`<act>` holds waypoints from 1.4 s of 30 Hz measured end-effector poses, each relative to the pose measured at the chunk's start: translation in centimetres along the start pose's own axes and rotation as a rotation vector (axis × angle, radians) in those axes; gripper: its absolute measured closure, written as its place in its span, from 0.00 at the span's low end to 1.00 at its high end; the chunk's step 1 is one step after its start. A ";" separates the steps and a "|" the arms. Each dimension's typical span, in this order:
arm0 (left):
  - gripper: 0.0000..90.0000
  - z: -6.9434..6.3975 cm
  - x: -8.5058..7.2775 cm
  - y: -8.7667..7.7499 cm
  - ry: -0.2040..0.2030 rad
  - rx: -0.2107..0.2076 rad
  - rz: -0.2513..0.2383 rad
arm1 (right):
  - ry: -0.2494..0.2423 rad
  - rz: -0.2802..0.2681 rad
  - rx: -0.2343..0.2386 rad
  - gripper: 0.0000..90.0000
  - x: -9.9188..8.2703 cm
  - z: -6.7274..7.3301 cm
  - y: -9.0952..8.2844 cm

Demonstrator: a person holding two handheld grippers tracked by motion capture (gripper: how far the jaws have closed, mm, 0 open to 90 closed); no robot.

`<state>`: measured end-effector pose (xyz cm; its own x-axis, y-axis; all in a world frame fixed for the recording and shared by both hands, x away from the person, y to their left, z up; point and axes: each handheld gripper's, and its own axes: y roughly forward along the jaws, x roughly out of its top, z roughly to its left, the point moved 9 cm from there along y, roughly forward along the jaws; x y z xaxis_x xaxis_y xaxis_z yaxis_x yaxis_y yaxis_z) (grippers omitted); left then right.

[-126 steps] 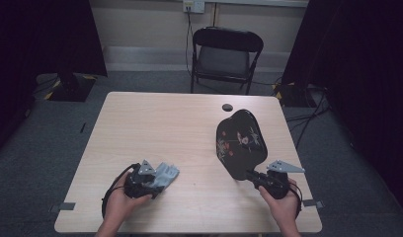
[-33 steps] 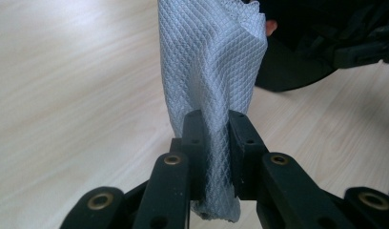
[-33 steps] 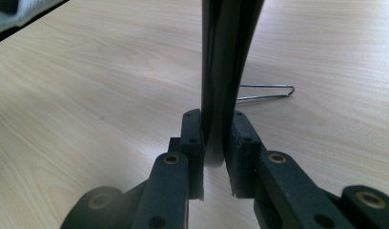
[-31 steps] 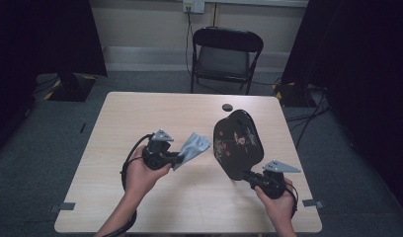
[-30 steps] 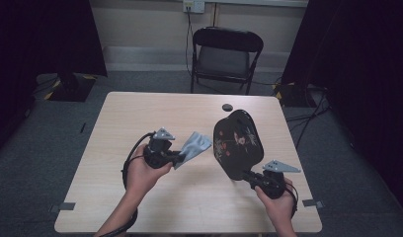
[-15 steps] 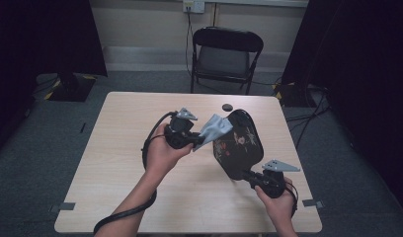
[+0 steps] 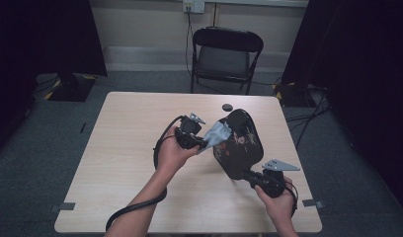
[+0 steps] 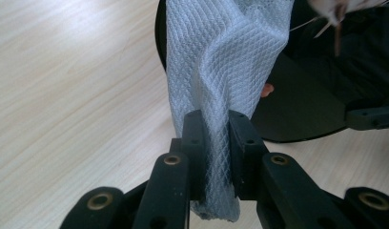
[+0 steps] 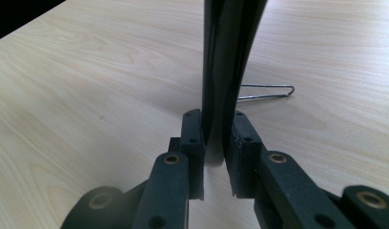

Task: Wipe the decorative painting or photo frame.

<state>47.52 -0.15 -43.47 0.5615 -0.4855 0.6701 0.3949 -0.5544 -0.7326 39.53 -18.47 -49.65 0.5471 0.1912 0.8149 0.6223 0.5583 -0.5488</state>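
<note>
On the pale wood-grain desk (image 7: 125,148), right of centre: one black lacquered tray (image 7: 239,143), oval, glossy, with a painted floral motif on its face. It stands tilted on edge, its lower rim clamped between the jaws of the right gripper (image 9: 214,157), which is held low near the desk's front edge.

Left gripper (image 8: 215,152): jaws pinched tight on a white cloth (image 8: 221,71), soft, with a diamond-mesh weave, bunched into folds. The cloth's free end lies against the tray's upper left face.

Progress, by my judgement: wiping is at its start; the cloth has reached the tray, and most of the surface is left to go over.

Also present: a small dark round item (image 7: 227,106) on the desk beyond the tray, a thin wire loop (image 9: 266,92) lying on the desk, and a black folding chair (image 7: 226,54) behind.
</note>
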 end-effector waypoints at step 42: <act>0.87 -0.2 -6.7 6.5 -0.010 0.001 0.233 | -0.003 0.005 0.003 0.88 0.0 0.0 0.0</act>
<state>46.16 -0.57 -52.69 0.6446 -0.5939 0.4814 0.2544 -0.4272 -0.8676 39.58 -18.47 -49.63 0.5484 0.1967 0.8127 0.6177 0.5599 -0.5523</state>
